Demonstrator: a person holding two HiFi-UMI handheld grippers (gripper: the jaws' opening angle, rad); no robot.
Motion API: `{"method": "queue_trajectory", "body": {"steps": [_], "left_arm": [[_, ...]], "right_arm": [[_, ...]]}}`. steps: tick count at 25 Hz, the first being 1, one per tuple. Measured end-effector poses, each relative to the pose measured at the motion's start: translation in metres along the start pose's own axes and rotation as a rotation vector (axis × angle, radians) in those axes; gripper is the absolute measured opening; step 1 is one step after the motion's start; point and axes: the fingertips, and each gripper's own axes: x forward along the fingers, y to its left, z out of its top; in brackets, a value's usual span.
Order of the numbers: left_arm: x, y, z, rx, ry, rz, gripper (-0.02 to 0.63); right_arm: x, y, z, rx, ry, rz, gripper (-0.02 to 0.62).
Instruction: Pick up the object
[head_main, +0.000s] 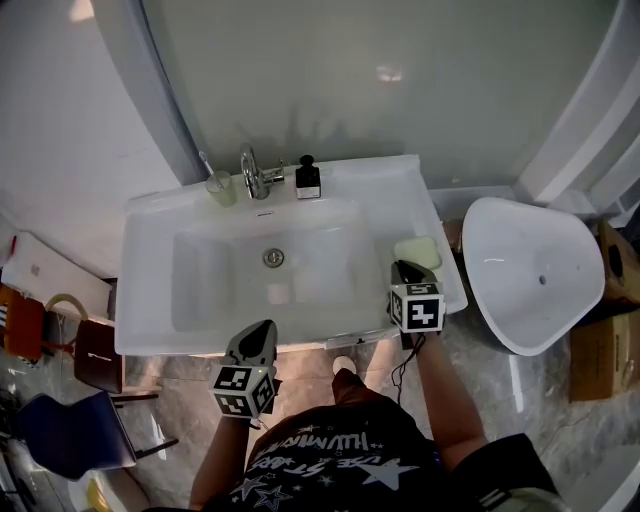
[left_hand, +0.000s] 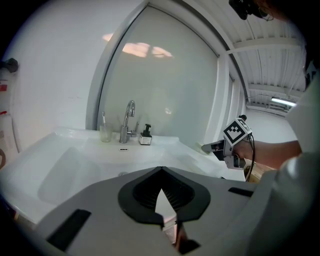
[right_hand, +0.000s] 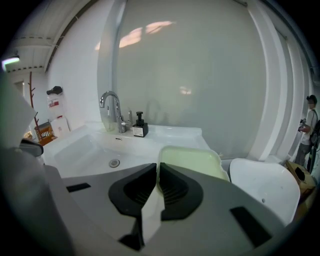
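Note:
A pale green soap dish sits on the right ledge of the white washbasin. My right gripper is shut on the dish's near rim. In the right gripper view the thin rim of the dish runs between the black pads, right at my right gripper. I cannot tell whether the dish is off the ledge. My left gripper hangs at the basin's front edge, shut and with nothing in it. The left gripper view has my left gripper low in the frame and the right gripper beyond it.
At the back of the basin stand a chrome tap, a black soap dispenser and a glass with a toothbrush. A white toilet is close on the right, with cardboard boxes beyond. A chair stands at lower left.

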Motion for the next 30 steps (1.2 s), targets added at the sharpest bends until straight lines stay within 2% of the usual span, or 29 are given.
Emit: {"method": "queue_trajectory", "body": {"steps": [13, 21, 30], "left_arm": [[-0.094, -0.015, -0.033, -0.002, -0.005, -0.062, 0.015], [-0.153, -0.022, -0.057, -0.002, -0.017, -0.094, 0.015], [-0.19, -0.043, -0.09, 0.007, -0.006, -0.16, 0.015]], "right_arm": [[-0.107, 0.047, -0.019, 0.037, -0.155, -0.041, 0.029], [-0.175, 0.088, -0.051, 0.046, -0.161, -0.037, 0.029], [-0.237, 0.112, -0.115, 0.038, -0.126, -0.069, 0.029]]}}
